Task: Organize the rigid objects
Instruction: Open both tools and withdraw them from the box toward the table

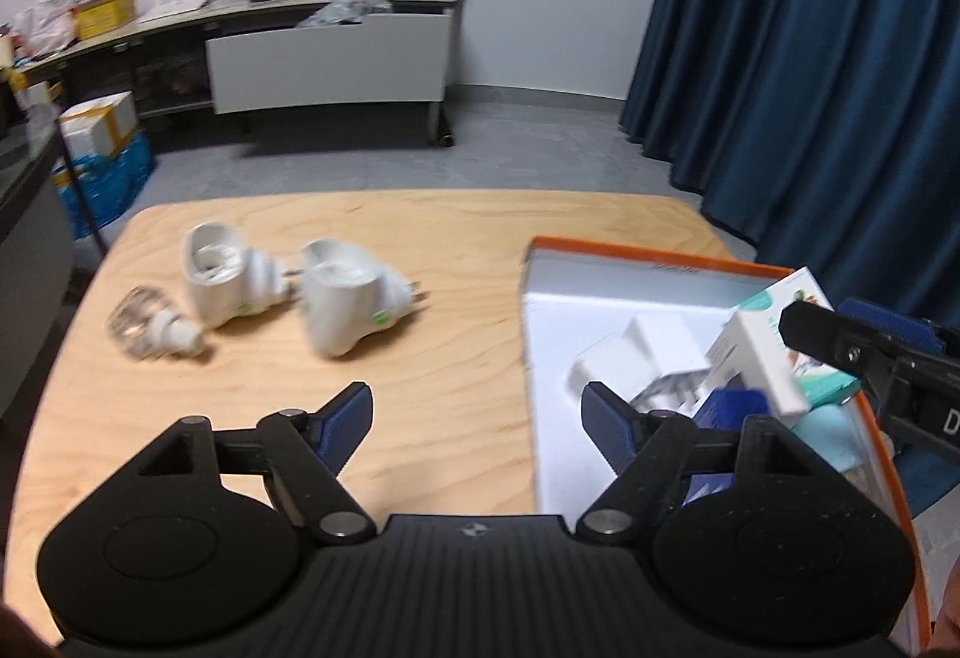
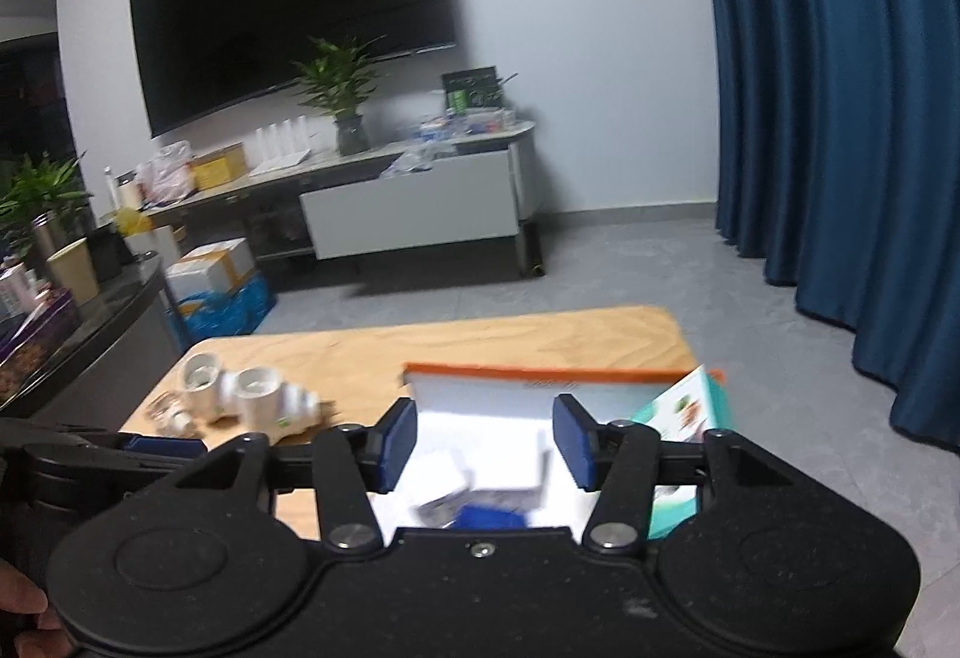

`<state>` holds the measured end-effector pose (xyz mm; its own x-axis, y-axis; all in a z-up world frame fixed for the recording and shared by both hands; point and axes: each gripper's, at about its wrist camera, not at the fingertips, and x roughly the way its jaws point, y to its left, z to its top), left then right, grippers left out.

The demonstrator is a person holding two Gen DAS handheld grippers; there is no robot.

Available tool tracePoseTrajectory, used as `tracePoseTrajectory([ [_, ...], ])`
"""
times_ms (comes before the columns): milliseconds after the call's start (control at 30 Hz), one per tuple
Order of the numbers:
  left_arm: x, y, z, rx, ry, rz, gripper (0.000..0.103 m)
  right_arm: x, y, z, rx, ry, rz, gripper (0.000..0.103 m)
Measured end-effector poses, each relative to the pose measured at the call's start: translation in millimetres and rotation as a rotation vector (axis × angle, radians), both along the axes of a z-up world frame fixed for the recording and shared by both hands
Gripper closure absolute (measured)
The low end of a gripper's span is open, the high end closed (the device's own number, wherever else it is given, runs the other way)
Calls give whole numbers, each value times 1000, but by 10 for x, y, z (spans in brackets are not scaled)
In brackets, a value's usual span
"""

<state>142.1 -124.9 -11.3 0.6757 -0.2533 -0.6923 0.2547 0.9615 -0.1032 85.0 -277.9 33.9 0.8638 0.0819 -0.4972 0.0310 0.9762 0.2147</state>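
White plastic plug-in gadgets, two of them (image 1: 231, 280) (image 1: 348, 298), lie on their sides close together on the left of the wooden table (image 1: 420, 232), with a small clear-and-white piece (image 1: 150, 325) just beside them. Off to the right sits an orange-rimmed box (image 1: 654, 247) with white adapters (image 1: 648, 358) and a white-and-teal carton (image 1: 774, 352) inside it. Left gripper (image 1: 477, 421) hangs spread wide with nothing in it, straddling the box's left wall, and the right gripper (image 2: 485, 442) is also wide open and empty over the box.
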Motion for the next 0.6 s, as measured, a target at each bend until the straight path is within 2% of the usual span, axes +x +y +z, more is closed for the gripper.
tracePoseTrajectory([
  [367, -310, 514, 109, -5, -17, 87, 21, -188, 553, 2, 0, 46, 91, 34],
  [600, -418, 847, 75, -13, -13, 143, 21, -228, 837, 2, -16, 59, 150, 33],
])
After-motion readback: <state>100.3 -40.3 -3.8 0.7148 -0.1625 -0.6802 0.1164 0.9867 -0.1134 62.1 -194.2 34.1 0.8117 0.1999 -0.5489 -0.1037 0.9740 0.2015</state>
